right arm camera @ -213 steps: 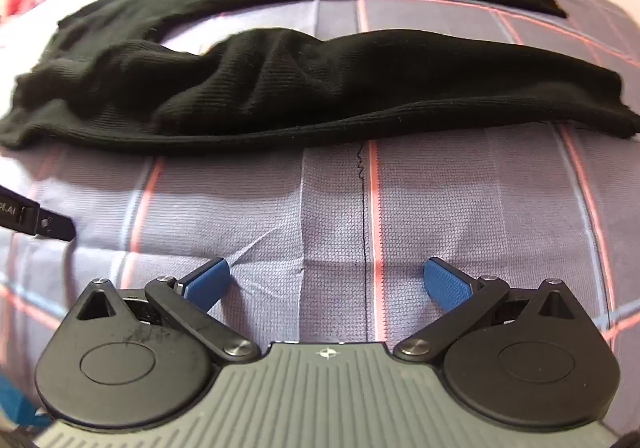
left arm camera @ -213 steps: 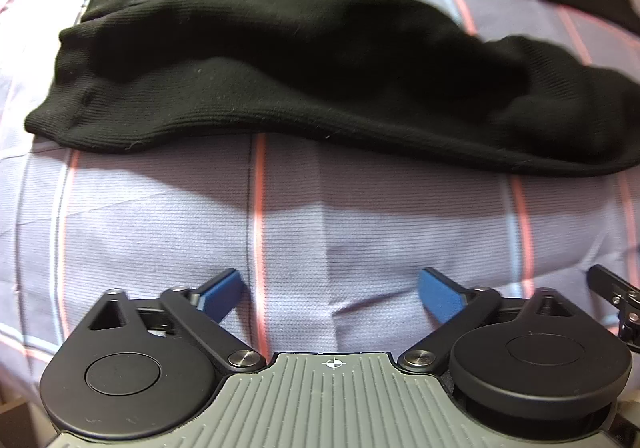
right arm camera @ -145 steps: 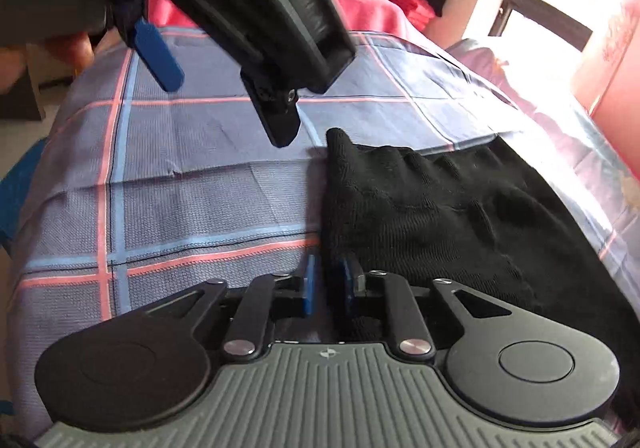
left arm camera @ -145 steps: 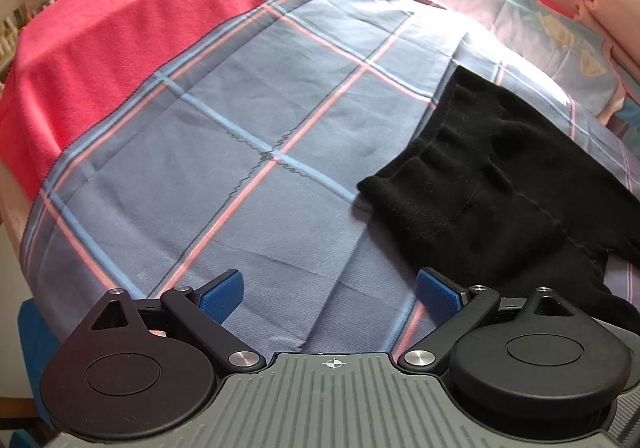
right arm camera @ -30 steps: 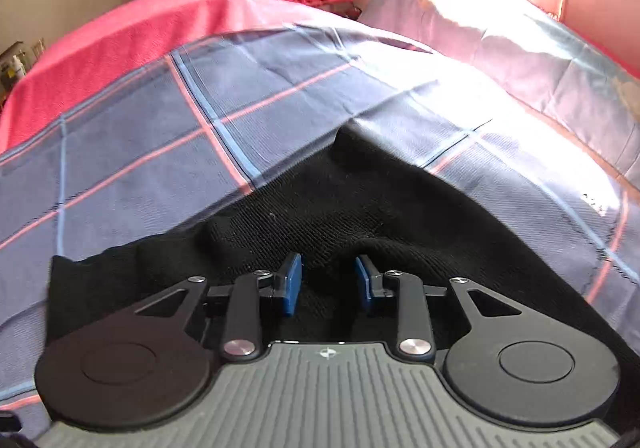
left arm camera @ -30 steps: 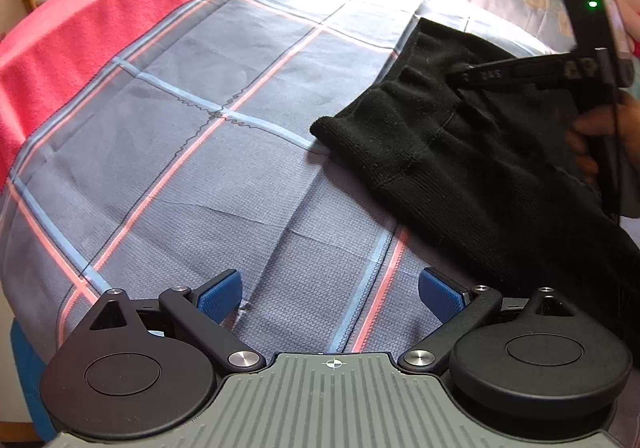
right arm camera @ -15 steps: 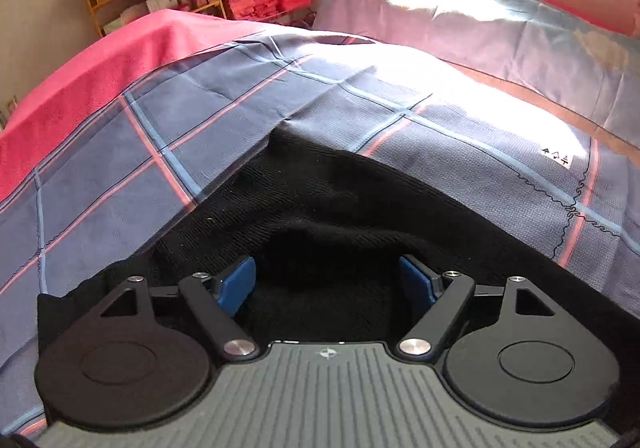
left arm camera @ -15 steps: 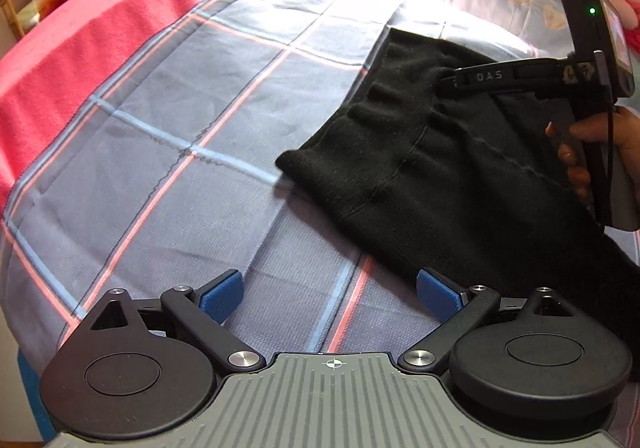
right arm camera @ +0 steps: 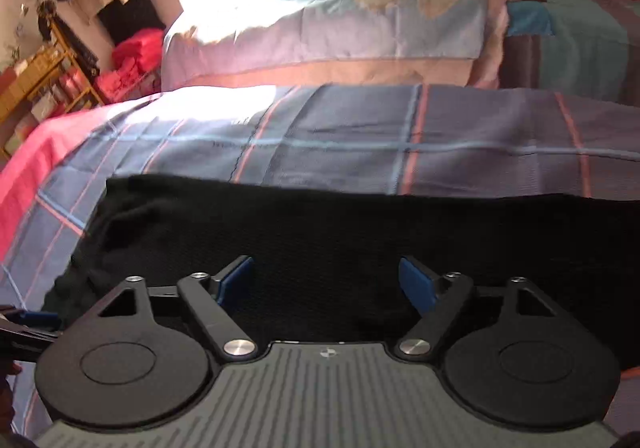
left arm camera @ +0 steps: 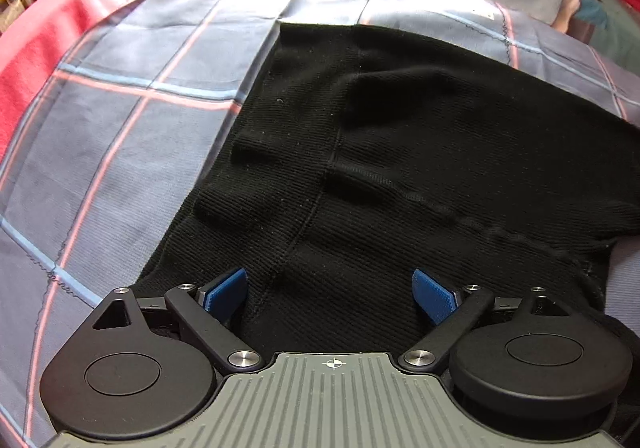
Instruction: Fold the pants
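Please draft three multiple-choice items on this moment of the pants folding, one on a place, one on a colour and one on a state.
1. Where do the black ribbed knit pants lie?
A. on the blue checked bedspread
B. on a wooden floor
C. over a chair back

2. What colour are the pads on the left gripper fingers?
A. red
B. blue
C. white

3. How does the right gripper stand?
A. shut on the pants
B. shut on nothing
C. open above the pants

Key: 1 A, the checked cloth shows around the pants; 2 B, both pads are blue; 3 C, the fingers stand wide apart with black fabric between them.
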